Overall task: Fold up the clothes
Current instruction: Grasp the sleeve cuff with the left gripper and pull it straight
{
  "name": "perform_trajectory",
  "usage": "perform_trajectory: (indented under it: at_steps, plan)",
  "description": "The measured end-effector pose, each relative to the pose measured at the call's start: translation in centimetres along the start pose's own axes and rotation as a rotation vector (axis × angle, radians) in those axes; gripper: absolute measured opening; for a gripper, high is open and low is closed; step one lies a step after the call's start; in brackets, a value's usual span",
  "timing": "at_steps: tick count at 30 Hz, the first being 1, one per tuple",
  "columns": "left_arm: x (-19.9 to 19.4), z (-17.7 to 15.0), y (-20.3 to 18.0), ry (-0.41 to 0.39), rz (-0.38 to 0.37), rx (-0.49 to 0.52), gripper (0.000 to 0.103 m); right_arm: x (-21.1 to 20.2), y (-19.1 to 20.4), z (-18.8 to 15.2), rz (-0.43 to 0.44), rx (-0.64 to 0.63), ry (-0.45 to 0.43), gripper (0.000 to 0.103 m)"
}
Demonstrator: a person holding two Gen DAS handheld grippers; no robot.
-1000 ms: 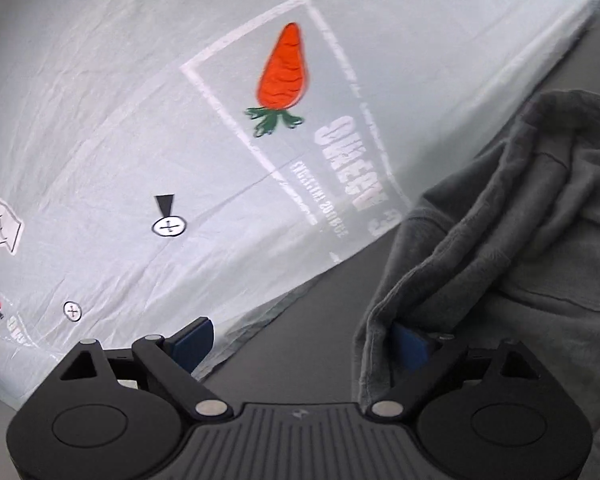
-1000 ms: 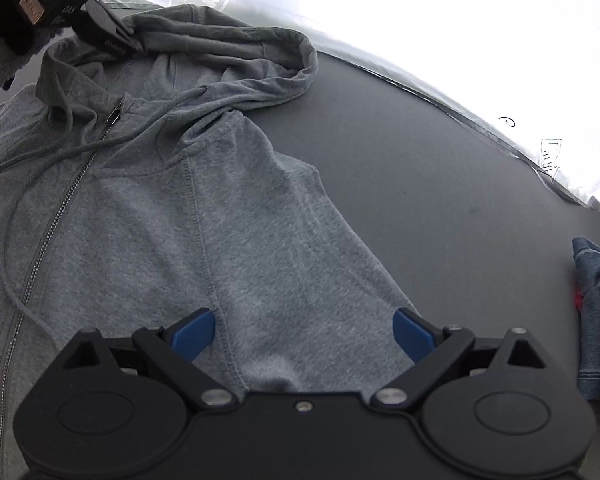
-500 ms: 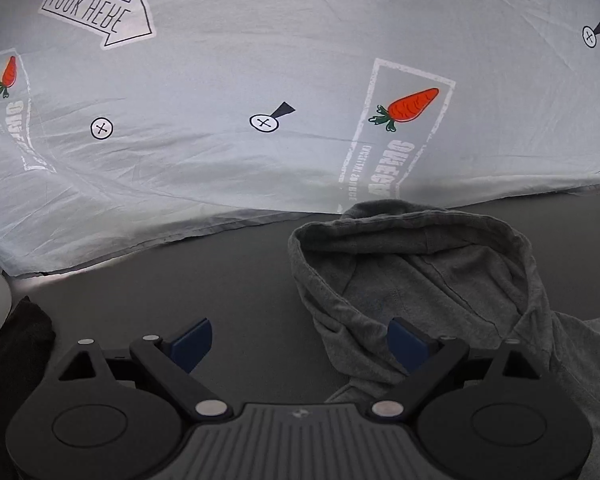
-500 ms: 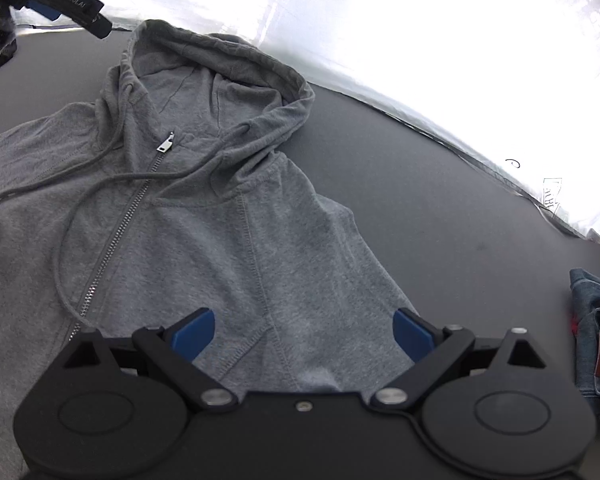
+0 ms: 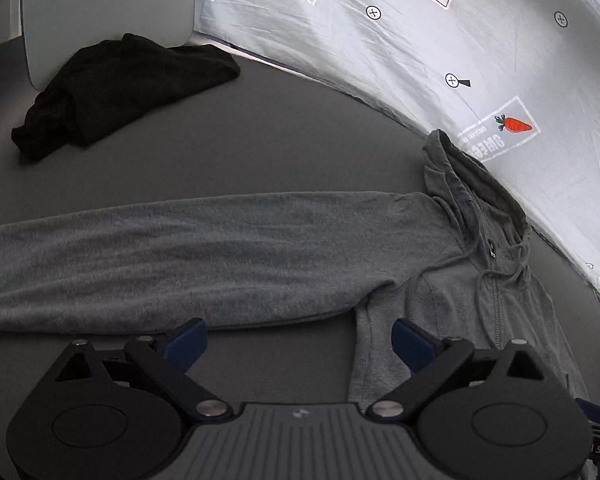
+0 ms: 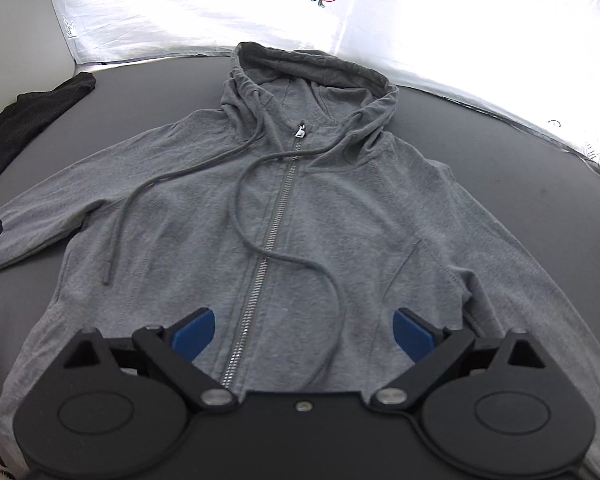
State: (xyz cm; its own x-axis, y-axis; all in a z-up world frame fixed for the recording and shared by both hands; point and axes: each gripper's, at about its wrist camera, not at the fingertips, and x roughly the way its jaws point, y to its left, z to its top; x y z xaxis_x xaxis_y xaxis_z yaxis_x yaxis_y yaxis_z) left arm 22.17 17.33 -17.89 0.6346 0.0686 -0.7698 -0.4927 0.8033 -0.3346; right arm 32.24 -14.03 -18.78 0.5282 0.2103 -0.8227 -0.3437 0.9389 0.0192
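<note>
Both claws are spread wide with nothing in them: the left gripper (image 5: 298, 340) sits low center in its frame, over the dark grey table (image 5: 260, 152) just below the sleeve (image 5: 204, 256). The right gripper (image 6: 303, 332) hangs over the lower front of the grey hoodie (image 6: 204, 216), right by the zipper (image 6: 274, 232). Hoodie's flat, zipped, hood (image 6: 311, 80) toward the top by the white printed sheet (image 6: 439, 28). Black garment (image 5: 116, 88) bunched upper left.
</note>
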Motion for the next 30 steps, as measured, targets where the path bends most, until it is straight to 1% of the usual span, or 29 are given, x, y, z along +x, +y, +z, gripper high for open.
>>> perform_trajectory:
  at_steps: [1, 4, 7, 9, 11, 13, 15, 18, 21, 24, 26, 29, 30]
  plan:
    - [-0.4, 0.0, 0.9, -0.01, 0.004, -0.024, 0.098, 0.0, 0.5, -0.5, 0.014, 0.014, 0.007, 0.097]
    - [-1.6, -0.1, 2.9, -0.043, 0.062, -0.026, 0.098, 0.1, 2.0, -2.1, 0.044, 0.056, 0.031, 0.097]
    - [-2.2, -0.2, 5.3, -0.04, 0.09, -0.044, 0.098, 0.3, 3.9, -4.0, 0.017, 0.06, 0.065, 0.097]
    - [-2.7, -0.2, 7.6, -0.035, 0.089, -0.087, 0.098, 0.6, 5.0, -5.2, 0.006, 0.075, 0.091, 0.097]
    - [-3.5, -0.1, 9.9, -0.053, 0.102, -0.135, 0.097, 1.0, 6.0, -6.0, -0.004, 0.097, 0.112, 0.097]
    - [-4.2, 0.0, 12.1, -0.084, 0.105, -0.183, 0.093, 1.1, 6.9, -6.6, -0.031, 0.104, 0.108, 0.097]
    - [-4.6, 0.2, 14.4, -0.097, 0.098, -0.23, 0.079, 1.1, 7.7, -7.2, -0.06, 0.112, 0.097, 0.098]
    - [-5.0, 0.1, 17.6, -0.08, 0.092, -0.304, 0.061, 1.0, 8.2, -7.6, -0.089, 0.151, 0.078, 0.1]
    - [-5.8, -0.3, 19.9, -0.088, 0.078, -0.345, 0.058, 0.8, 8.4, -8.2, -0.117, 0.192, 0.06, 0.102]
    - [-6.2, -0.4, 21.8, -0.101, 0.102, -0.384, 0.056, 0.6, 8.6, -8.5, -0.137, 0.218, 0.051, 0.102]
    - [-6.2, -0.3, 22.8, -0.103, 0.131, -0.408, 0.056, 0.6, 8.7, -8.7, -0.148, 0.226, 0.046, 0.102]
    - [-6.1, -0.3, 24.2, -0.088, 0.166, -0.423, 0.056, 0.6, 8.9, -8.7, -0.158, 0.232, 0.043, 0.103]
    - [-6.1, -0.3, 24.4, -0.078, 0.161, -0.426, 0.056, 0.6, 8.9, -8.7, -0.16, 0.236, 0.043, 0.103]
